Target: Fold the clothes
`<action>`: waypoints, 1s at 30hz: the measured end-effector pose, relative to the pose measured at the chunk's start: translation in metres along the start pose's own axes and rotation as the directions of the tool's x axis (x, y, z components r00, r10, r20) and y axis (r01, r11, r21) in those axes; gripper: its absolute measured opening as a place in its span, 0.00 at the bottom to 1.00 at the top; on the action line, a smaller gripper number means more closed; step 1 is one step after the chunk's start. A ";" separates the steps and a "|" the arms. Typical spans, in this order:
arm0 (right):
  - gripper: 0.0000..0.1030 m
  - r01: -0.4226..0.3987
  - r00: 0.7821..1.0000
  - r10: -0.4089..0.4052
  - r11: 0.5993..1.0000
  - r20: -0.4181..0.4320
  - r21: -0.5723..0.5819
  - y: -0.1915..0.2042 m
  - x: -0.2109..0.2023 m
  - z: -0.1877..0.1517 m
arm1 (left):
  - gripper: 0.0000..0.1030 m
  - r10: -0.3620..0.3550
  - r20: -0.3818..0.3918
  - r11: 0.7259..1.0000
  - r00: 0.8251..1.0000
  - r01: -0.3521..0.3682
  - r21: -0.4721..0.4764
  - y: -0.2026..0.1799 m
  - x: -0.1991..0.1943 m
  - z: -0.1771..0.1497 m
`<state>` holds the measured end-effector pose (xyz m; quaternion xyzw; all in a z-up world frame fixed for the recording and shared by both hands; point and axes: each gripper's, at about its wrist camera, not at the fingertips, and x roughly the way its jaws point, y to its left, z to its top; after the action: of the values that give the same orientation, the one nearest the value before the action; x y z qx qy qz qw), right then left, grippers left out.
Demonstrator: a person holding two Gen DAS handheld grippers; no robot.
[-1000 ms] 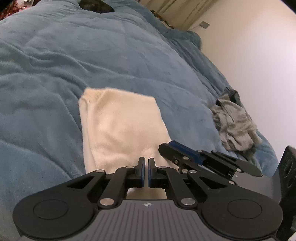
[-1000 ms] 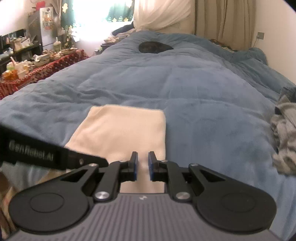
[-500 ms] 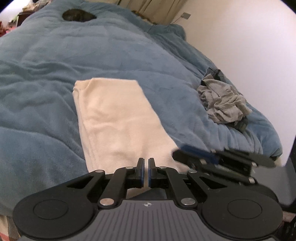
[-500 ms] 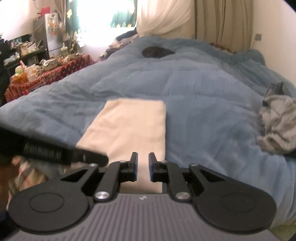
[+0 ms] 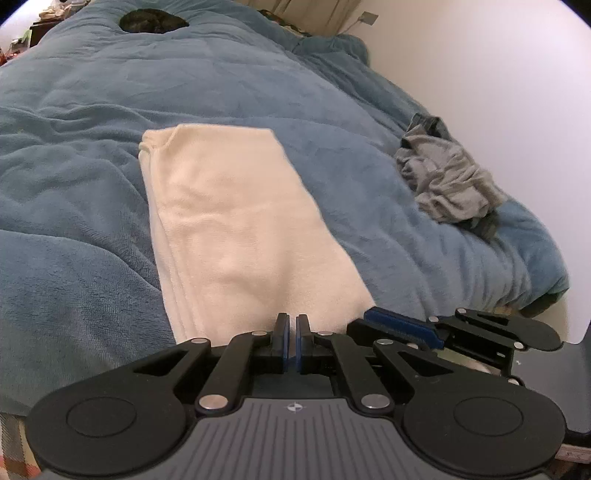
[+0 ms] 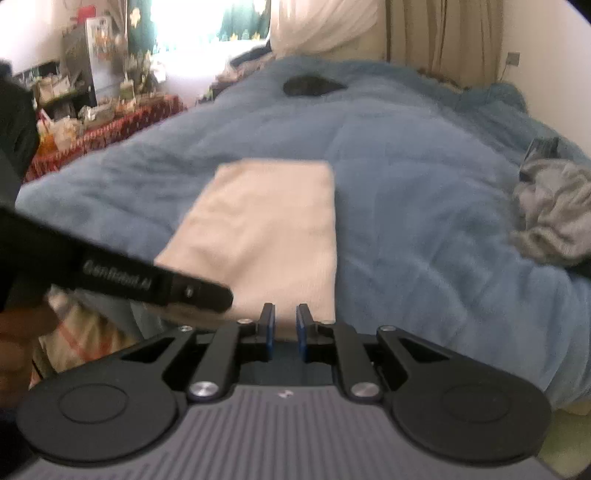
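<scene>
1. The cream towel (image 5: pixel 240 236) lies folded in a long, flat shape on the blue blanket (image 5: pixel 92 177). Its near end reaches the edge of the bed closest to you.
2. On its left side in the left view you can see the folded layers stacked on top of each other.
3. Your left tongs (image 5: pixel 291 345) hang over the near end of the towel. Their blue pads are almost pressed together, and nothing is between them.
4. Your right tongs (image 6: pixel 284 332) are just beside the left ones, also over the near end of the towel. A small gap shows between the pads, and they grip nothing.
5. In the left view the right tongs poke in from the right side. In the right view the left tongs cross in from the left side.
6. A crumpled grey piece of clothing (image 5: pixel 447 181) sits on the blanket well off to the right, close to the white wall (image 5: pixel 498 74).
7. A dark shape (image 5: pixel 153 20) lies at the far end of the bed. You cannot tell what it is.
8. Past the bed on the left stands a table with a red cloth (image 6: pixel 107 129), full of small things, and it looks blurry.
</scene>
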<state>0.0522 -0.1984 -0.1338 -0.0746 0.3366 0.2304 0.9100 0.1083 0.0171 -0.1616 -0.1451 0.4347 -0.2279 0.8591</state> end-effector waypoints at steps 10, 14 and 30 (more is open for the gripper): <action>0.09 -0.035 0.999 0.036 0.999 0.034 -0.018 0.023 0.054 0.037 | 0.02 0.101 0.078 0.993 0.992 -0.095 -0.072 0.030 -0.014 0.019; 0.08 -0.030 1.000 0.031 0.999 0.006 -0.026 0.030 0.047 0.013 | 0.02 0.086 0.048 0.992 0.995 -0.081 -0.100 0.042 -0.015 0.004; 0.08 -0.072 0.997 0.071 0.994 -0.015 -0.078 0.053 0.059 0.021 | 0.05 0.084 0.026 0.986 0.996 -0.079 -0.147 0.054 -0.031 -0.017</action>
<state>0.0786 -0.1234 -0.1544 -0.0996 0.3352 0.2755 0.8955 0.0926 0.0783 -0.1744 -0.1931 0.4419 -0.1578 0.8617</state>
